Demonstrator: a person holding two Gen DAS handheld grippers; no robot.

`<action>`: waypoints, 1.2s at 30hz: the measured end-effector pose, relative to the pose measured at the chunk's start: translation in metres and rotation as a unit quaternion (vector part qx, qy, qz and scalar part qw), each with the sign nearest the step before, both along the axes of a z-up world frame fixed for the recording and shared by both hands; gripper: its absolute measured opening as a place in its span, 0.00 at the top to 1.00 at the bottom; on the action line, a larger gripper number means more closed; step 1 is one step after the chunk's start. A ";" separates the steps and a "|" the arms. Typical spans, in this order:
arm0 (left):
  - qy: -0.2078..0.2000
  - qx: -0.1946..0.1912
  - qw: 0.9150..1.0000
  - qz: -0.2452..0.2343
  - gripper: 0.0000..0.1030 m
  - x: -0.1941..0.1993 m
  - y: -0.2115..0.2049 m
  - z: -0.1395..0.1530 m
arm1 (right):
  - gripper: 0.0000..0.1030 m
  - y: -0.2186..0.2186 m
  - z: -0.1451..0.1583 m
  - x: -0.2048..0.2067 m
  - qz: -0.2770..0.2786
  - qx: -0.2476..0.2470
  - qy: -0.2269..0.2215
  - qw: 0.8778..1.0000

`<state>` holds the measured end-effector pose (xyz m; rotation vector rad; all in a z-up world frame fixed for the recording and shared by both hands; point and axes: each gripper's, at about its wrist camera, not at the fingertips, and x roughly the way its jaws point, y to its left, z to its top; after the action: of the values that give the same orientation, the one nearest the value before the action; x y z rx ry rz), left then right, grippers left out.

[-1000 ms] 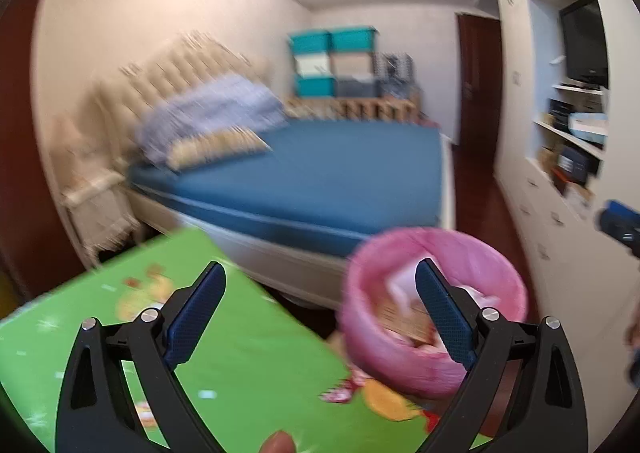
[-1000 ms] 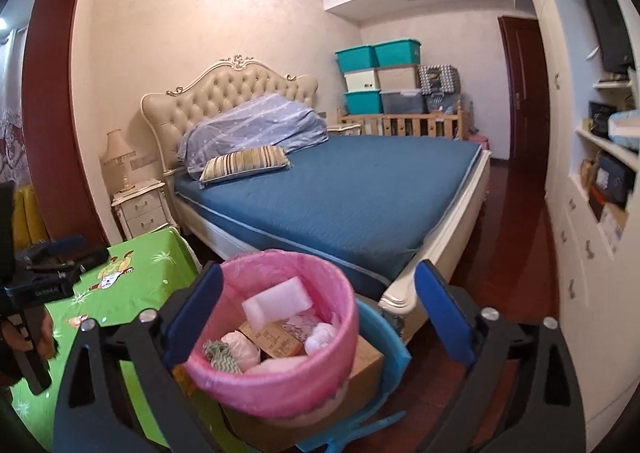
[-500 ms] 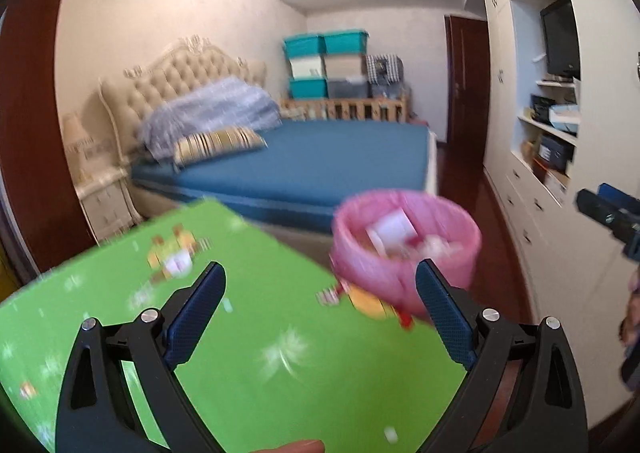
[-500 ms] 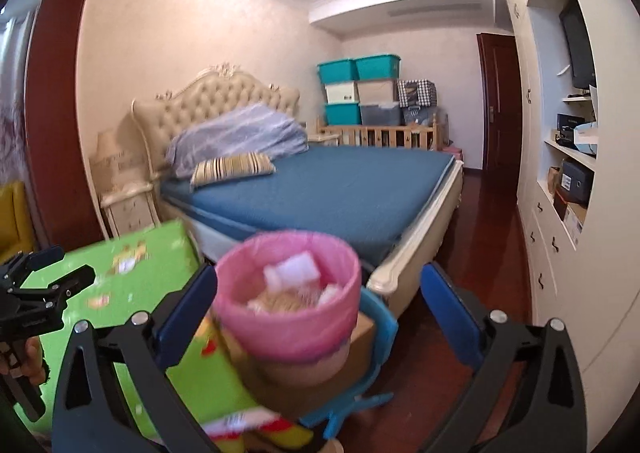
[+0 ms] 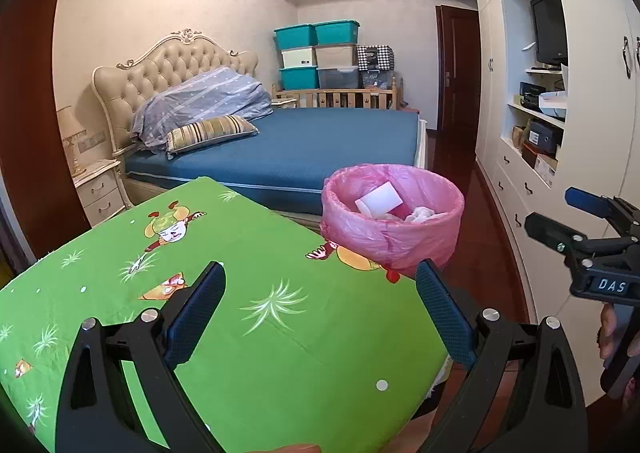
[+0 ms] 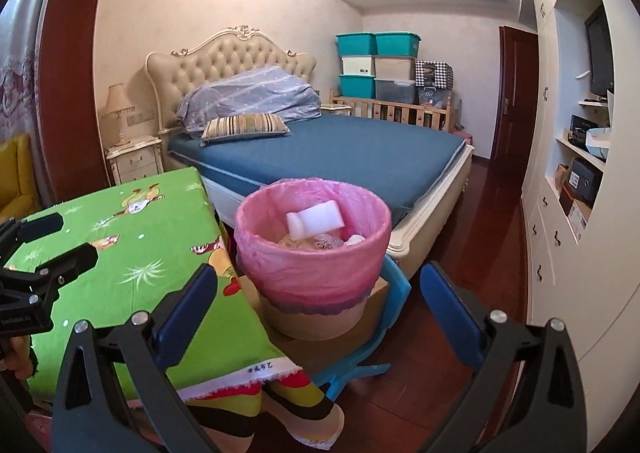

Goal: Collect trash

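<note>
Both tongs empty and spread wide: left tongs (image 5: pixel 320 293) hang over the green table (image 5: pixel 240 273), right tongs (image 6: pixel 320 293) frame the bin (image 6: pixel 312 253) from in front, nothing between either pair of pads. The bin, pink liner (image 5: pixel 392 229) folded over its rim, sits on a cardboard box (image 6: pixel 376 293) on a blue stool (image 6: pixel 394 289), just off the table's far right corner, between table and bed (image 6: pixel 340 149). It already holds trash: a white foam block (image 6: pixel 316 219), crumpled tissue (image 5: pixel 420 213), some printed wrapper. Step in hand reads as search or approach, no piece picked yet. The table top shows only the cartoon print, no loose trash on the part in view, so the next move probably calls for either finding a stray piece elsewhere or closing on the liner rim to gather the bag; can't say which from here. If it's the liner, the tongs need to come in over the rim and pinch thin film without tipping the bin off the box. Hidden: near edge of the table sits under the left tongs' frame, the floor beside the stool is cut off by the right tongs, bin bottom and lower contents not visible. In the left view the right tongs appear at the right edge, held by a hand (image 5: pixel 616 329), only partly in frame. The fisheye bends the edges, so the shelves (image 5: pixel 540 133) at right are hard to read.
</note>
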<state>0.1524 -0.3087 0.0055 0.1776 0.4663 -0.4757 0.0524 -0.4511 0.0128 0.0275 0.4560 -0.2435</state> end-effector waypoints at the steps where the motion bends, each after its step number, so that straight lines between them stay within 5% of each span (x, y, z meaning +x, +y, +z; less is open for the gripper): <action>1: 0.000 0.000 1.000 0.000 0.13 -0.001 0.000 -0.001 | 0.04 0.001 0.000 0.000 -0.002 -0.002 0.000 1.000; 28: 0.021 -0.021 0.999 0.017 0.13 0.001 0.004 -0.008 | 0.04 0.001 -0.007 0.004 -0.004 0.013 0.012 1.000; 36: -0.032 -0.041 0.998 0.033 0.13 -0.013 0.013 0.004 | 0.04 0.002 -0.006 0.004 -0.001 0.014 0.008 1.000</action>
<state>0.1393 -0.2952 0.0099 0.0975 0.3886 -0.4222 0.0567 -0.4493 0.0066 0.0541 0.4749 -0.2395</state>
